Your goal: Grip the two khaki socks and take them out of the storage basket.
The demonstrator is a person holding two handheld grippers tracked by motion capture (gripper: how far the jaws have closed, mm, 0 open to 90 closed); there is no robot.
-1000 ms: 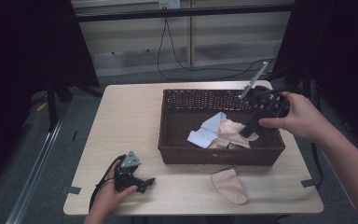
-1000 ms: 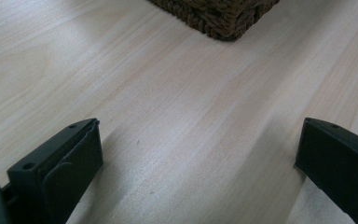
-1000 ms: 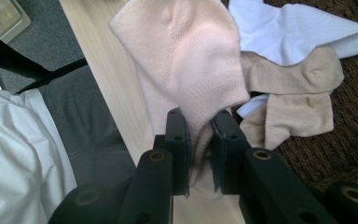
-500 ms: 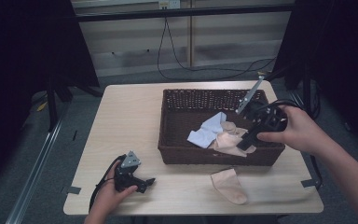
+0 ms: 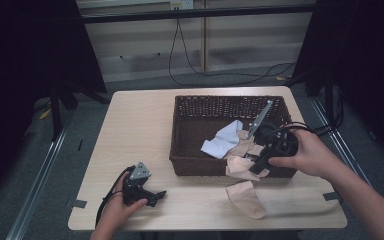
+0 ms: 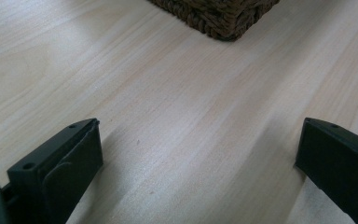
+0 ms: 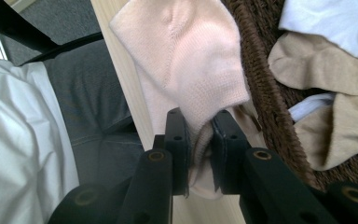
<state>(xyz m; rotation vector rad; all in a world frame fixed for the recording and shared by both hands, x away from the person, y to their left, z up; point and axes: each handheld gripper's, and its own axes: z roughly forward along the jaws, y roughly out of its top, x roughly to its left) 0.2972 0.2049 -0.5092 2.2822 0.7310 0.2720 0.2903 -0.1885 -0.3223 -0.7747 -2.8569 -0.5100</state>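
Pale pink knit sock [image 7: 186, 70]: soft, light, limp; draped over near rim of dark woven wicker basket [image 5: 200, 107], right side of counter [image 5: 140, 120]. Right gripper [image 7: 199, 122] fingers clamped on bunched fabric. Left gripper [image 6: 196, 154] fingers wide apart, empty.

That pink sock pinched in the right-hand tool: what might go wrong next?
The right gripper pinches just a fold of the pink sock, so it might slip free. The sock hangs beside the basket rim, so it could snag on the weave. It also lies near the table edge and could fall off.
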